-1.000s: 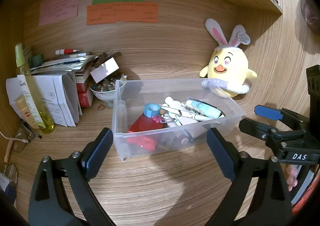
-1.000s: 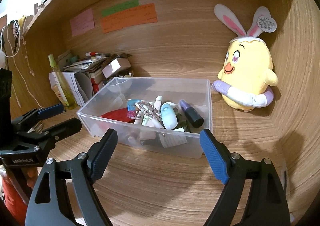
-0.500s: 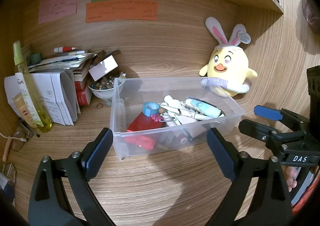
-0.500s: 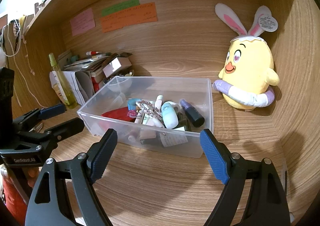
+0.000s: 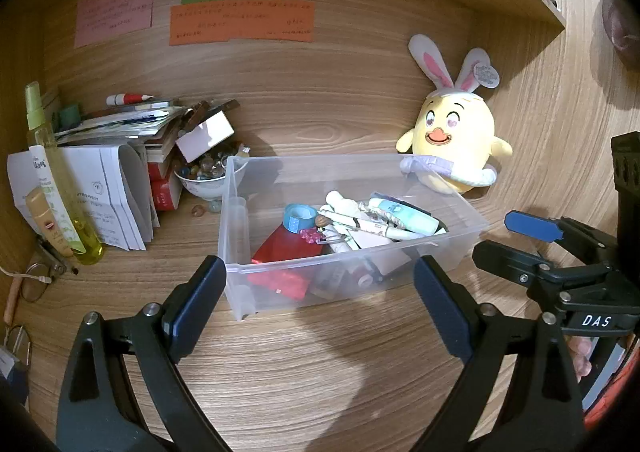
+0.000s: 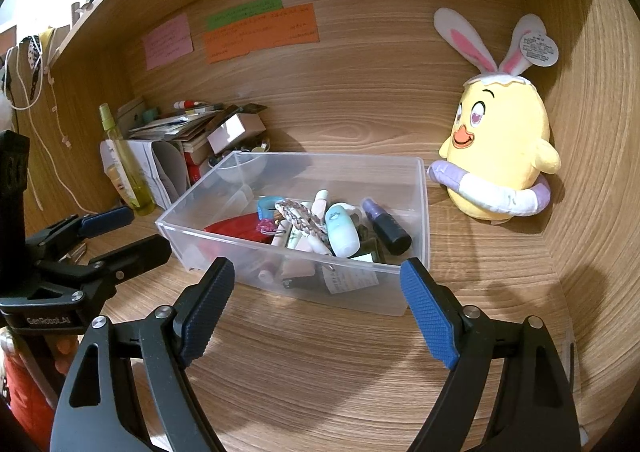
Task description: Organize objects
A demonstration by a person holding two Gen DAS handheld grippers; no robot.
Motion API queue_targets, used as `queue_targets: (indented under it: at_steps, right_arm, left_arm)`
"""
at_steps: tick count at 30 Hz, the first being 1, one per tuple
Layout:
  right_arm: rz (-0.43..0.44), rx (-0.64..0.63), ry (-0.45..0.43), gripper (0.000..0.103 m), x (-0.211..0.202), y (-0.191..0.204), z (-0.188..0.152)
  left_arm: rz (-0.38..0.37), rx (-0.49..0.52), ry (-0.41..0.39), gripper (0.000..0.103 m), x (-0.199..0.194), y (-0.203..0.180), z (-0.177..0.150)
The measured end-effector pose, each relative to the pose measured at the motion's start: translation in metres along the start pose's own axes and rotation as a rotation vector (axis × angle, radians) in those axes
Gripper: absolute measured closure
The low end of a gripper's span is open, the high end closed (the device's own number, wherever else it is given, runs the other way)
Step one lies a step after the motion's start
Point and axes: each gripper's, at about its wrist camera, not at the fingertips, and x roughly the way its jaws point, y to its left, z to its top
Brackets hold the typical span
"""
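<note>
A clear plastic bin (image 5: 280, 288) sits on the wooden desk, also in the right wrist view (image 6: 420, 211). It holds several small items: a red pouch (image 5: 280, 248), a blue tape roll (image 5: 298, 215), a mint tube (image 6: 340, 232), a purple bottle (image 6: 386, 221). My left gripper (image 5: 316, 306) is open and empty, just in front of the bin. My right gripper (image 6: 316, 310) is open and empty, in front of the bin's near wall.
A yellow bunny-eared plush (image 5: 452, 143) stands right of the bin, also in the right wrist view (image 6: 496, 155). At left are a paper stack (image 5: 100, 191), a green spray bottle (image 5: 52, 179) and a bowl of marbles (image 5: 208, 175). Sticky notes (image 5: 240, 21) hang on the back wall.
Both grippers have eased slightly back and down from the bin; the view shifts a little. Nothing was grasped or moved.
</note>
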Motion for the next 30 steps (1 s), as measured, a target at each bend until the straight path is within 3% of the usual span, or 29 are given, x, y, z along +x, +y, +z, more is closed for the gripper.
queue_targets:
  at_steps: [30]
  right_arm:
    - [0.007, -0.024, 0.007, 0.020, 0.0040, 0.0051, -0.0001]
  left_arm:
    - [-0.024, -0.017, 0.011, 0.005, -0.0053, 0.0011, -0.0024]
